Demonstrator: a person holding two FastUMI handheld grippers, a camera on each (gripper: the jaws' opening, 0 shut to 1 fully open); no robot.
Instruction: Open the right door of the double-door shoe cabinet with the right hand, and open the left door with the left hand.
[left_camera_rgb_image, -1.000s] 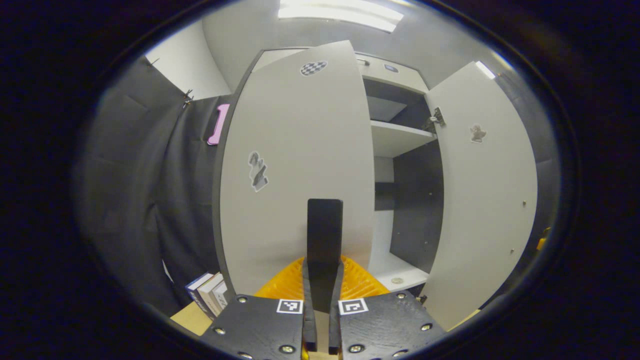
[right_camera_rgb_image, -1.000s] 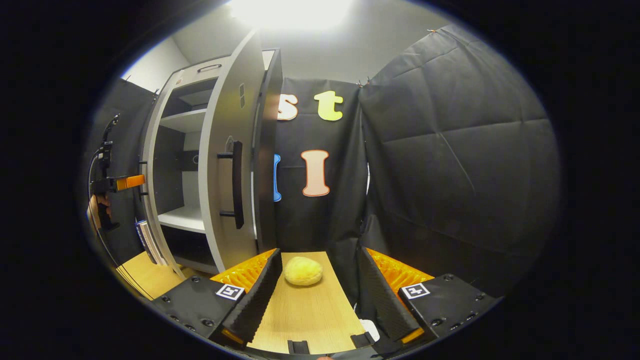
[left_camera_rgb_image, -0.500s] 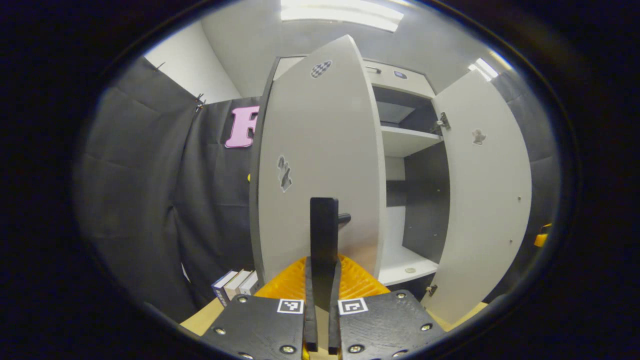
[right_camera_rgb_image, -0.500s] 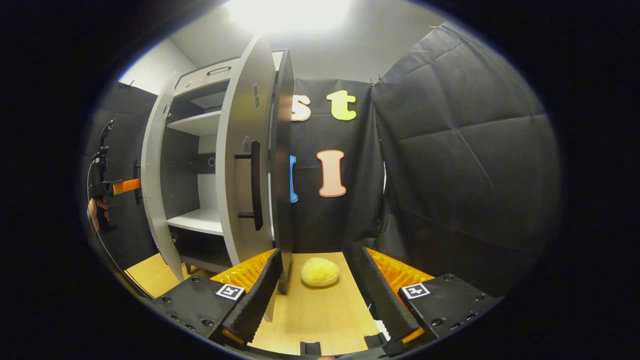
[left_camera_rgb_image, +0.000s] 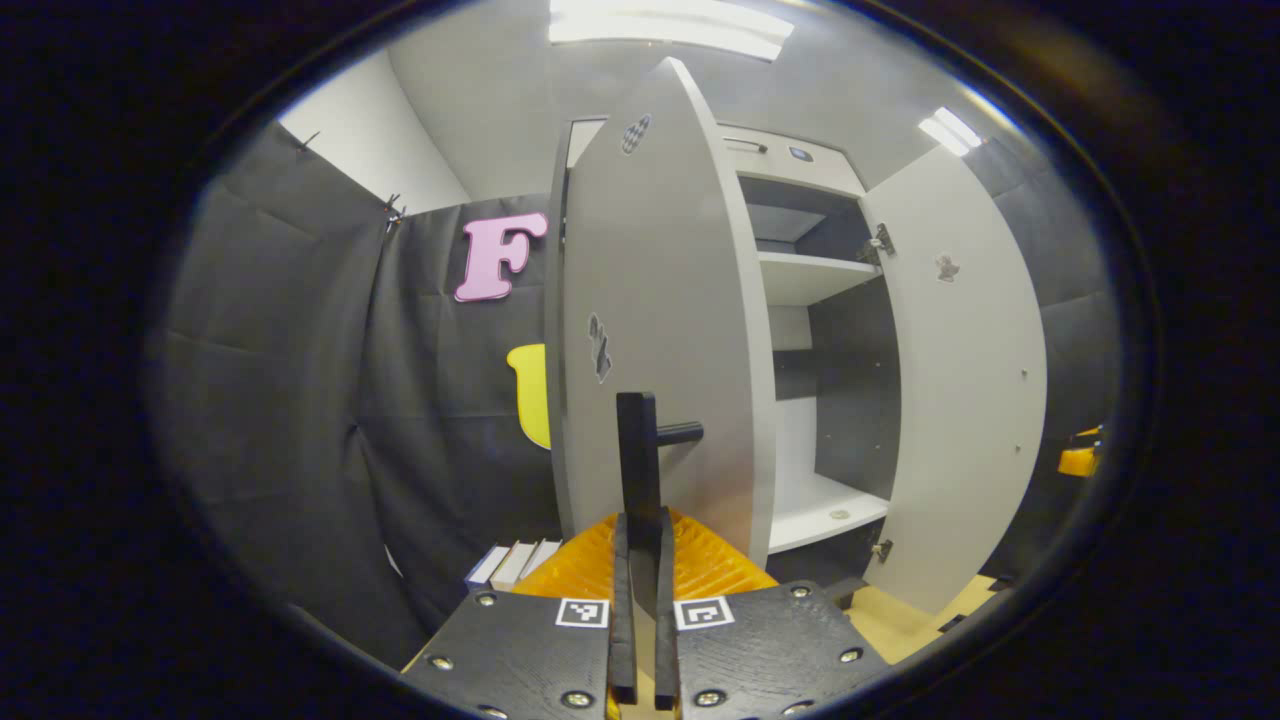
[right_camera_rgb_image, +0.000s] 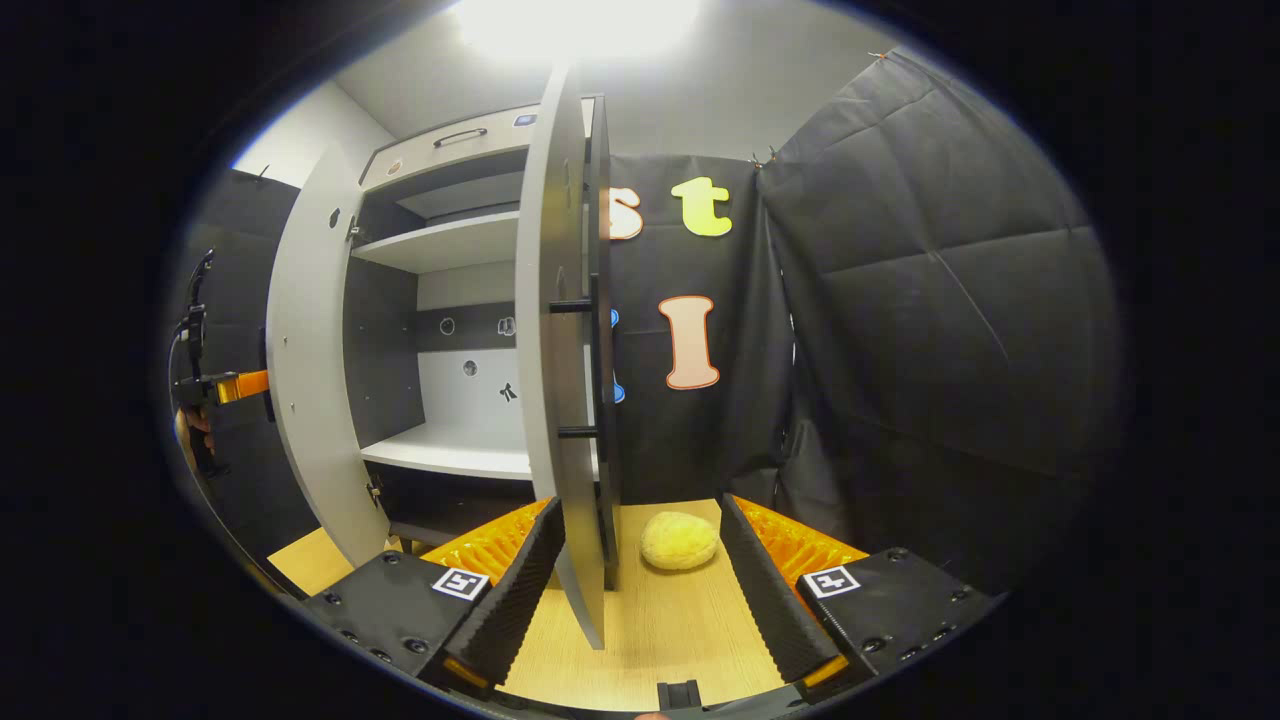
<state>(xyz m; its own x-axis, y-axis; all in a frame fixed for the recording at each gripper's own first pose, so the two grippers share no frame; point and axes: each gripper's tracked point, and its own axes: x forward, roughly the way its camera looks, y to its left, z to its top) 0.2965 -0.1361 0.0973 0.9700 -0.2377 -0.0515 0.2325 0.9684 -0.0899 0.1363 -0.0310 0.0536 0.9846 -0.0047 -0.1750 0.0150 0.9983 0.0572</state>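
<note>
Both cabinet doors swung wide; left grip retained on handle

Since a second ago: left door (left_camera_rgb_image: 660, 330) swung further outward, now nearly edge-on in the left gripper view; more booth wall exposed beside it. In the right gripper view, right door (right_camera_rgb_image: 556, 330) likewise turned almost edge-on, with more of the shelf interior (right_camera_rgb_image: 455, 450) uncovered.

Left gripper (left_camera_rgb_image: 640, 560): fingers closed to a narrow gap, clamped on the black bar handle (left_camera_rgb_image: 636, 450) of the left door. Same gripper seen far off at the left edge of the right gripper view (right_camera_rgb_image: 215, 388). Right gripper (right_camera_rgb_image: 640, 590): spread wide, holding nothing, with the lower edge of the right door and its handle (right_camera_rgb_image: 595, 365) standing between the fingers, apparently untouched. Yellow sponge-like lump (right_camera_rgb_image: 680, 540) lying on the wooden table (right_camera_rgb_image: 650, 640) just beyond the door edge. Books (left_camera_rgb_image: 512, 565) standing low beside the cabinet, near the left door.

Likely risks: continued pull on the left handle past hinge travel, straining the hinges (left_camera_rgb_image: 878, 240) or tipping the cabinet; sideways drift of the open right gripper knocking the free right door back toward closed; left door sweeping onto the books
</note>
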